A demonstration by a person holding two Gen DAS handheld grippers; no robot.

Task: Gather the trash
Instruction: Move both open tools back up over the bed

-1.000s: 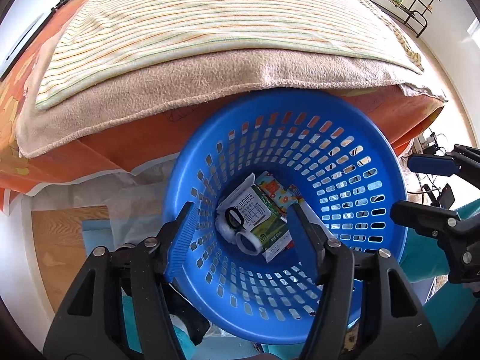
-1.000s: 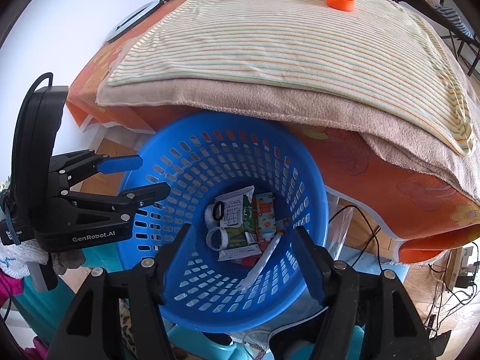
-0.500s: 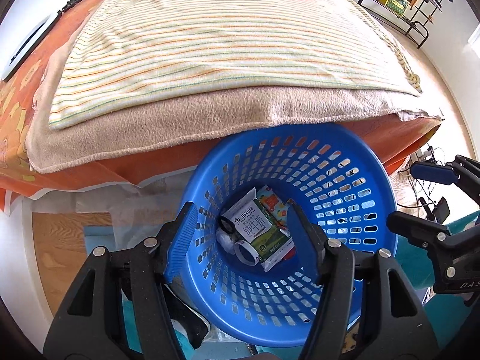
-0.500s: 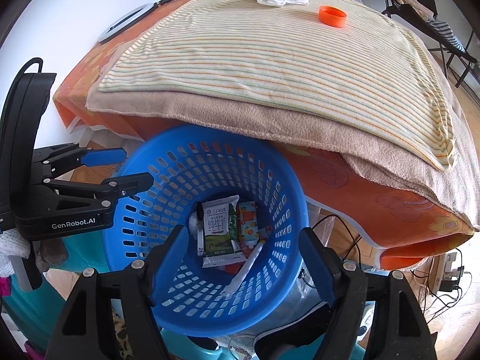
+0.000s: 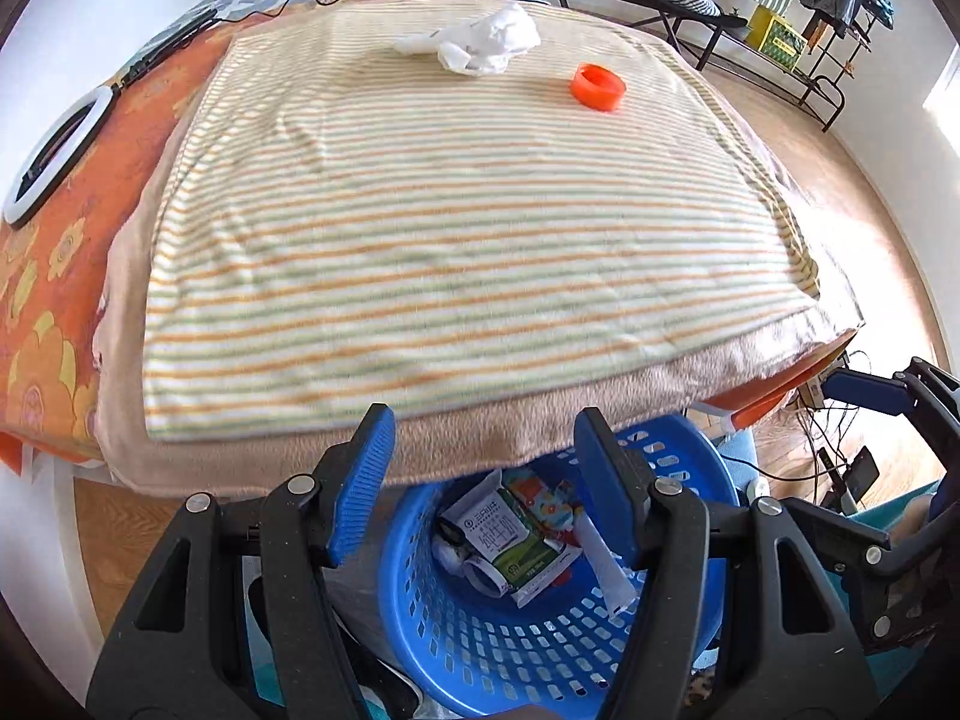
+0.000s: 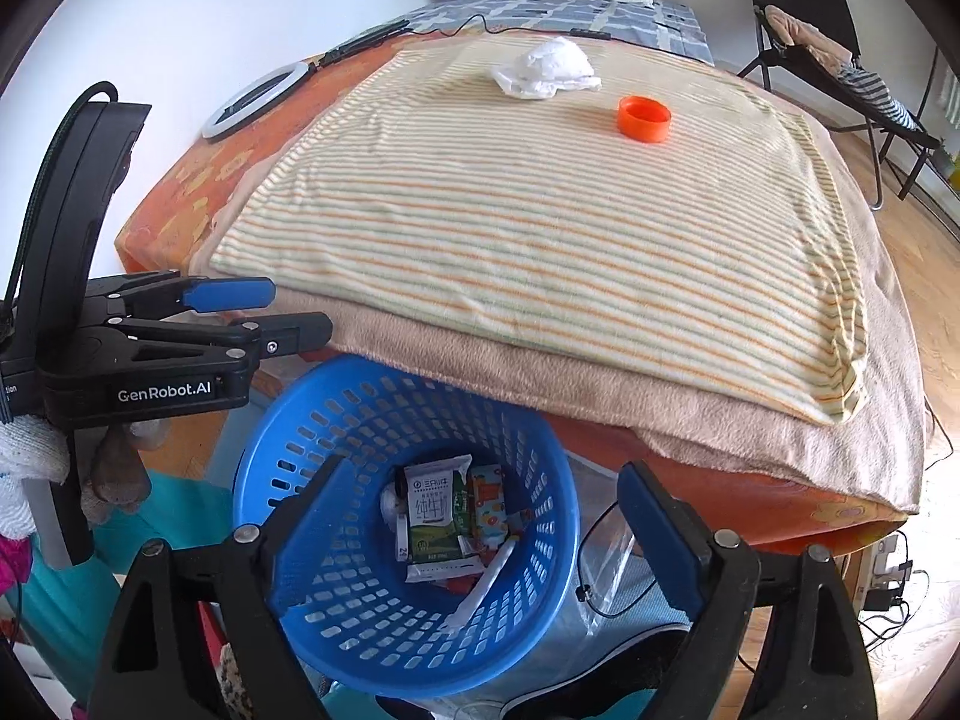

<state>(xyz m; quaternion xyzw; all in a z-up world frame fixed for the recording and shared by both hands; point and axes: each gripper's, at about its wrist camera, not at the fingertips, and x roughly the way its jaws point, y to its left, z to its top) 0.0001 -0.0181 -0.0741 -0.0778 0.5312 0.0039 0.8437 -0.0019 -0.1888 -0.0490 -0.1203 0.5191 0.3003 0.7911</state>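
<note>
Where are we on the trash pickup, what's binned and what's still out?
Done: wrappers and a milk carton lie in the blue basket. In hand: nothing; left tongs and right tongs are both open and empty. Left: the crumpled white tissue and orange cap sit on the striped blanket.

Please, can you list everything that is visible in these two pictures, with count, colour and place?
basket: one, blue, on the floor below the bed edge
wrappers and cartons: several, white, green, orange, inside the basket
crumpled tissue: one, white, far part of the striped blanket
bottle cap: one, orange, on the blanket to the right of the tissue
striped blanket: one, cream with orange and green lines, on top of a beige blanket
ring light: one, white, on the orange sheet
folding chair: one, black, behind the bed
left gripper: fingers open, empty
right gripper: fingers open, empty, above the basket
</note>
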